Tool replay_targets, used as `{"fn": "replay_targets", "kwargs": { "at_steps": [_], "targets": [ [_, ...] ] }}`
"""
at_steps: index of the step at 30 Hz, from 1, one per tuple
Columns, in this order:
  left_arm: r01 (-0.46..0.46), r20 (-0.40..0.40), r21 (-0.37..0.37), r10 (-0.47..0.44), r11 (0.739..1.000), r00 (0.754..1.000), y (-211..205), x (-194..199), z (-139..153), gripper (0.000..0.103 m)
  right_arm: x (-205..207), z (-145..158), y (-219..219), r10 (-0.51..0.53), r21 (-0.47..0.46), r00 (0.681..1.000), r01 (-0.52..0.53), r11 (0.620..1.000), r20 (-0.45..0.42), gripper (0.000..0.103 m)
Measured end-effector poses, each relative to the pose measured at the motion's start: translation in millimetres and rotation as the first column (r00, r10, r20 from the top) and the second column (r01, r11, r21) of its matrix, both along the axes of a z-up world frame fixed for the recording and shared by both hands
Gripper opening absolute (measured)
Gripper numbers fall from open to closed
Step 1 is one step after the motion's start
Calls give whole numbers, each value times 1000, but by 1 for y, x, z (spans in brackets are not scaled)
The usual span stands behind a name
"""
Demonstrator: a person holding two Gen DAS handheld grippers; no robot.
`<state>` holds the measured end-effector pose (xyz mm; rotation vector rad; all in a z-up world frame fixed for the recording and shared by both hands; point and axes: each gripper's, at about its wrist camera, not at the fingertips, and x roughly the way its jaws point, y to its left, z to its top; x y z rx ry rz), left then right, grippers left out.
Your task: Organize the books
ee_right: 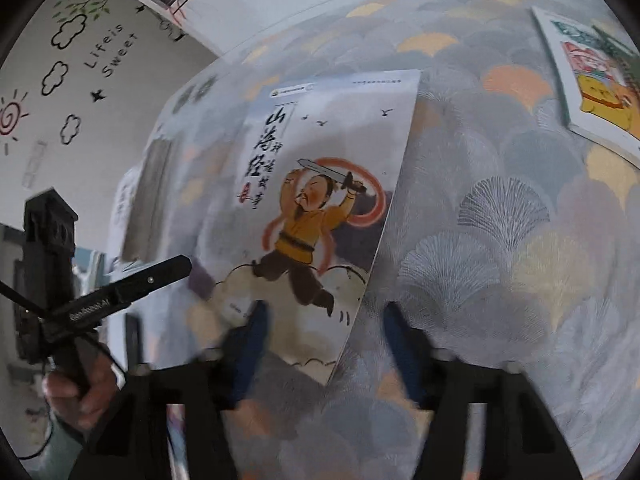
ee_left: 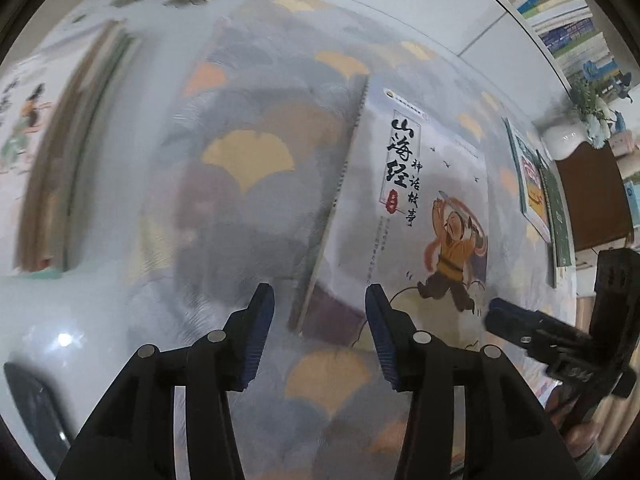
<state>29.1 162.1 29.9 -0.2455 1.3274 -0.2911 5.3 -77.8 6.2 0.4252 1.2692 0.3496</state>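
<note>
A picture book point(ee_left: 412, 208) with an orange-clad swordsman on its cover lies flat on the fan-patterned tablecloth point(ee_left: 248, 152). My left gripper point(ee_left: 320, 332) hovers over the book's near spine corner with its jaws apart and nothing pressed between the pads. In the right wrist view the same book point(ee_right: 320, 208) lies ahead. My right gripper point(ee_right: 326, 344), blurred, stands open over the book's near right corner. Each gripper shows in the other's view: the right gripper point(ee_left: 520, 328) at the book's right edge, the left gripper point(ee_right: 160, 276) at its left, held by a hand point(ee_right: 80, 392).
A stack of books point(ee_left: 80, 140) lies at the table's left, also visible as the blurred stack point(ee_right: 148, 200). More picture books point(ee_left: 536, 184) lie at the right edge, one book point(ee_right: 592, 80) showing clearly. Beyond stand a white vase point(ee_left: 564, 140), a brown cabinet point(ee_left: 592, 196) and a bookshelf point(ee_left: 560, 20).
</note>
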Motion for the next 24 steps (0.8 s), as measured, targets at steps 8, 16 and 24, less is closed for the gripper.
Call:
{"fn": "replay_targets", "kwargs": {
  "at_steps": [8, 16, 24],
  "targets": [
    [72, -43, -161, -80, 984, 996, -1, 10, -7, 43, -5, -5, 15, -62, -73, 997, 65, 995, 36, 34],
    [103, -25, -418, -125, 903, 992, 3, 20, 12, 43, -6, -18, -11, -149, 140, 988, 152, 978, -34, 34],
    [167, -3, -329, -178, 930, 984, -33, 21, -1, 9, -7, -19, -23, -153, 201, 984, 169, 965, -90, 34]
  ]
}}
